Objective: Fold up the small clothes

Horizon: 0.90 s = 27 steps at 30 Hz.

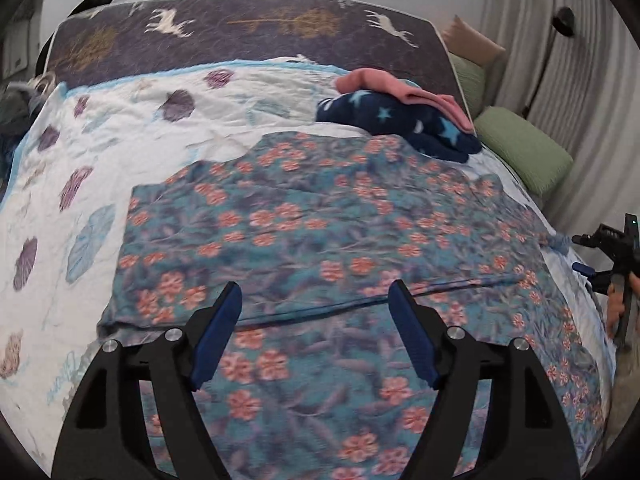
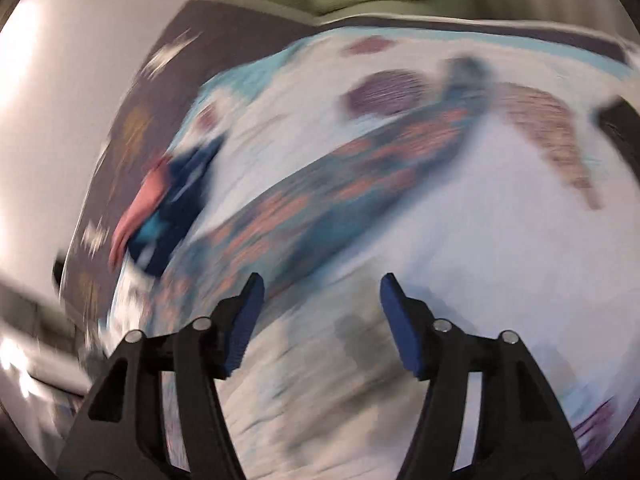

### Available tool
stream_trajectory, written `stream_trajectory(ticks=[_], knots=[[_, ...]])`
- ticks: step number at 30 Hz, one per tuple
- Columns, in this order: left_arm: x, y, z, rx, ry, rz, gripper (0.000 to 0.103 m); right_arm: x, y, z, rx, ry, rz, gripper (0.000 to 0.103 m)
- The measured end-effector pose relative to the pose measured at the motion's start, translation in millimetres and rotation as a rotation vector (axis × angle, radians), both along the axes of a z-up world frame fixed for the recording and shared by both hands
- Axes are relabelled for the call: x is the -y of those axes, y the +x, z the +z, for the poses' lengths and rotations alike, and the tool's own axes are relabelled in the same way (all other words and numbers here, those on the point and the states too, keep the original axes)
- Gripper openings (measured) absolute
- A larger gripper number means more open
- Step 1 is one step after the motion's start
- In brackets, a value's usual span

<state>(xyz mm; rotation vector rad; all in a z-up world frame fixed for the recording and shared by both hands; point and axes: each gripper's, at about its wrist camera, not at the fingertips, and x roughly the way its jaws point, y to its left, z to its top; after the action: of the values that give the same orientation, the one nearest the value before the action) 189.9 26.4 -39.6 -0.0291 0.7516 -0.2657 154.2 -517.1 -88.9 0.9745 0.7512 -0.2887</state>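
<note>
A teal garment with orange flowers (image 1: pixel 320 240) lies spread flat on the bed, a fold line running across its near part. My left gripper (image 1: pixel 316 292) is open and empty, hovering above the garment's near edge. My right gripper (image 2: pixel 322 284) is open and empty over the white quilt; its view is heavily blurred, and the floral garment (image 2: pixel 320 176) shows there as a streak ahead. The right gripper also shows at the far right edge of the left wrist view (image 1: pixel 612 256), held in a hand beside the bed.
A navy star-print cloth (image 1: pixel 400 120) with a pink cloth (image 1: pixel 396 88) on top lies at the back right. The white quilt (image 1: pixel 100 160) with purple leaves covers the bed. Green cushions (image 1: pixel 524 152) and a curtain (image 1: pixel 560 60) stand to the right.
</note>
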Motion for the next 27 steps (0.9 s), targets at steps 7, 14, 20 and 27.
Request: stream_trajectory(ticks=[7,14,20,27], knots=[[15,1,7,0.002,0.012,0.005,0.077,56,4,-14,-0.034,0.055,-0.141,0.069],[26,2,4,-0.007,0.033,0.002,0.079,81,48,-17,-0.141,-0.021,-0.198,0.083],[25,0,-2,-0.022,0.026,0.008,0.079,82,65,-32,-0.281,-0.132,-0.171,0.083],[16,-3,-3,-0.013,0.008,0.019,0.079,102,-5,-38,-0.222,-0.032,-0.272,0.082]])
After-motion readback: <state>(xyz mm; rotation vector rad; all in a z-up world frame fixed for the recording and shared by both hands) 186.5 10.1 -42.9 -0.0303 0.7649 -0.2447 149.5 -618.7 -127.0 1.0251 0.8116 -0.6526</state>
